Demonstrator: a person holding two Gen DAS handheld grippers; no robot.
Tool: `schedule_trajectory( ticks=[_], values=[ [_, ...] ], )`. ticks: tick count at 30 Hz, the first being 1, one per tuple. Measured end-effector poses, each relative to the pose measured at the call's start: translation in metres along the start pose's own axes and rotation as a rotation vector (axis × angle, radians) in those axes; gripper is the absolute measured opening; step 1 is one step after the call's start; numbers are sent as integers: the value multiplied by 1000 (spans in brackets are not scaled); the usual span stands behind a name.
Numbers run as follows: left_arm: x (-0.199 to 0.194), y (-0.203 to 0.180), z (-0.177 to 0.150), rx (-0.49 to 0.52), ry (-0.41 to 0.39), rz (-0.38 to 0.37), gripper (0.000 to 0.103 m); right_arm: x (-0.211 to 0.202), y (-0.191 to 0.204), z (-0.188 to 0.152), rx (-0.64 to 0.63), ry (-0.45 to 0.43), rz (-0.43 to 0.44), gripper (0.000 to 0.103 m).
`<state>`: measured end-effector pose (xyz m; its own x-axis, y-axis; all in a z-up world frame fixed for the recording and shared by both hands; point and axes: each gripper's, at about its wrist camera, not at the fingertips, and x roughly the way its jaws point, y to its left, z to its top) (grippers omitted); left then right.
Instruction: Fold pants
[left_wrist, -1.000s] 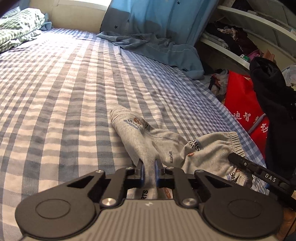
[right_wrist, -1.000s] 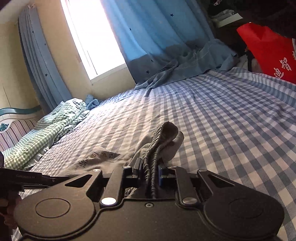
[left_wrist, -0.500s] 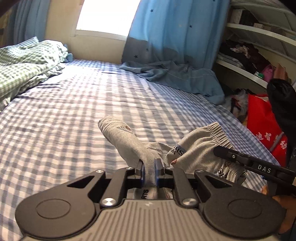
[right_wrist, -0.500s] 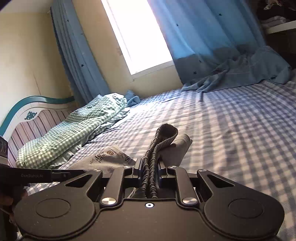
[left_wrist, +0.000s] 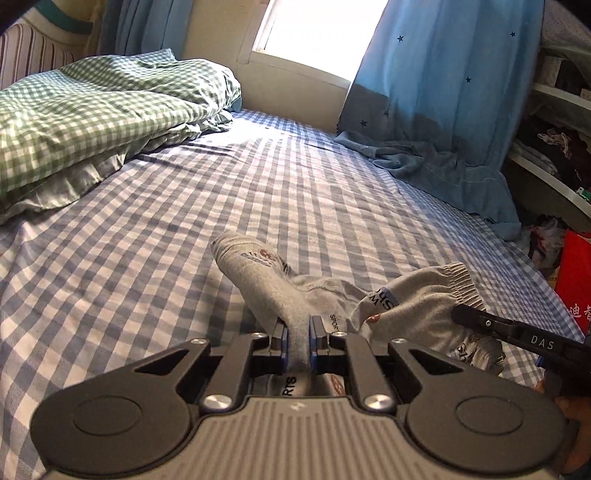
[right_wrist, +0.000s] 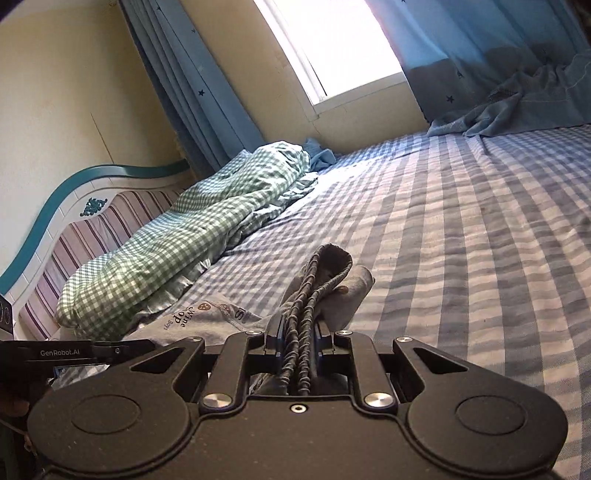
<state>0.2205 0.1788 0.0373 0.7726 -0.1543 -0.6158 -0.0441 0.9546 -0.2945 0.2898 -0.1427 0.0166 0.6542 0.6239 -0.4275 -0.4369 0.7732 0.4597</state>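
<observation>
both grippers clamp a pair of grey pants (left_wrist: 317, 295) above a blue checked bed sheet (left_wrist: 147, 258) as a fold gets under way. the left gripper (left_wrist: 298, 332), jaws nearly closed, pinches a leg of the garment, with the cuff end (left_wrist: 236, 247) sticking out ahead of it over the sheet; the right gripper (right_wrist: 298, 334), jaws likewise drawn in tight, bites the bunched elastic waistband (right_wrist: 321, 273). the pants hang slack and crumpled between the two tools, printed lettering showing, not laid flat. judging by that, the work is at an early stage: the garment is gripped at both ends, but no neat crease or stacked fold is visible, and smoothing, folding and setting down all appear left to do. a green checked quilt (left_wrist: 92, 110) lies well apart near the headboard.
</observation>
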Motion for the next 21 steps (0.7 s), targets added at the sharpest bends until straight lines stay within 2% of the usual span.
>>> schedule_trajectory(
  ticks=[5, 9, 10, 11, 12, 14, 18, 19, 21],
  values=[
    [3, 13, -19, -35, 13, 13, 13, -3, -8, -10, -4, 44, -60, 20],
    [4, 20, -29, -60, 21, 41, 17, -4, -12, -14, -14, 60, -103, 28],
    [4, 21, -31, -56, 19, 57, 21, -4, -14, -15, -15, 62, -114, 35],
    [4, 20, -34, -47, 18, 83, 31, -4, -15, -17, -13, 64, -125, 39],
    [4, 19, -37, -34, 18, 105, 37, -5, -17, -19, -11, 68, -132, 45],
    [1, 16, -42, -8, 12, 143, 60, -6, -20, -25, -16, 72, -147, 49],
    [-9, 10, -47, 11, -3, 169, 73, -13, -19, -33, -37, 61, -177, 66],
    [-12, 9, -47, 11, -10, 175, 79, -16, -18, -35, -42, 54, -180, 72],
    [-21, 5, -47, 18, -29, 182, 86, -27, -11, -38, -66, 29, -179, 78]
  ],
)
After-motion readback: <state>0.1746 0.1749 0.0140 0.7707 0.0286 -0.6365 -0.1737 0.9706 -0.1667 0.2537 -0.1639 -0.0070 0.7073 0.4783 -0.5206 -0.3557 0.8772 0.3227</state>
